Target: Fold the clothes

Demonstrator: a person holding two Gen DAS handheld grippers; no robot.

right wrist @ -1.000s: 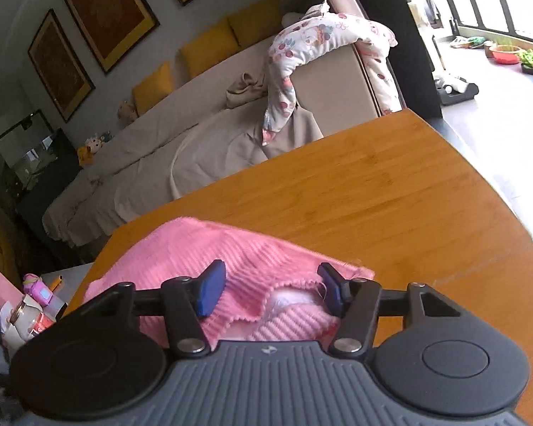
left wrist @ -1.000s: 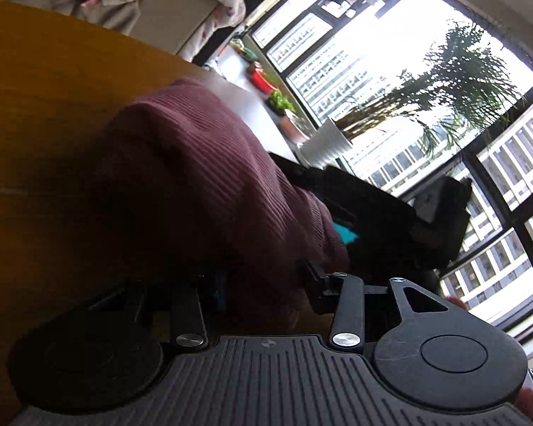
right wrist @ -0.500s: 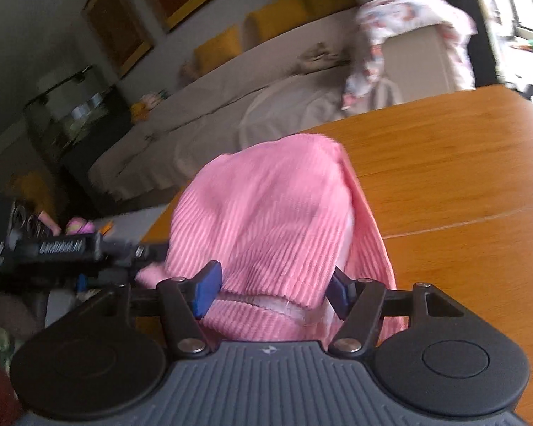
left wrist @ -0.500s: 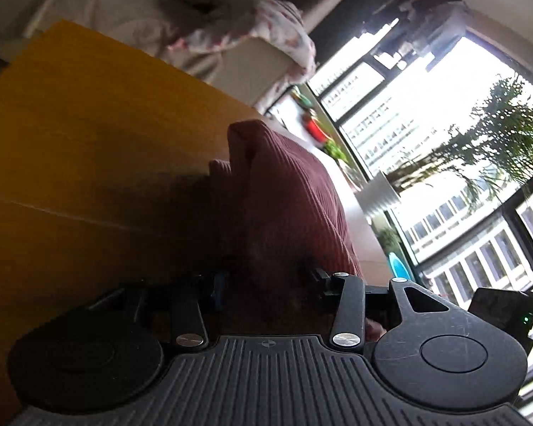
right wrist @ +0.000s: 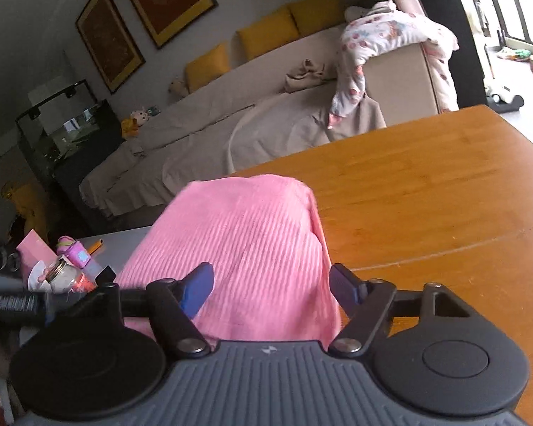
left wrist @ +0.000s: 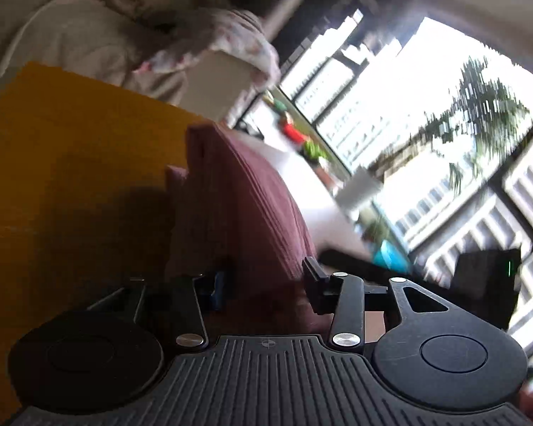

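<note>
A pink ribbed garment (right wrist: 252, 241) rises in a hump off the wooden table (right wrist: 426, 184), bunched between my right gripper's (right wrist: 272, 284) blue-padded fingers (right wrist: 199, 287). That gripper's jaws are opening, and the cloth still fills the gap and touches both pads. In the left wrist view the same garment (left wrist: 245, 206) looks dark maroon against the bright windows. A thick fold of it sits in my left gripper (left wrist: 264, 280), whose jaws are closing on it. The table (left wrist: 71, 142) lies to the left of that fold.
A beige sofa (right wrist: 231, 113) with yellow cushions and a floral blanket (right wrist: 391, 42) stands beyond the table's far edge. Jars and small clutter (right wrist: 64, 269) crowd a side surface at the left. Tall windows with potted plants (left wrist: 479, 106) fill the other side.
The garment went from lying low on the table to standing up as a lifted hump. Both grippers rose and swung with it, and the right fingers stand a little wider apart.
</note>
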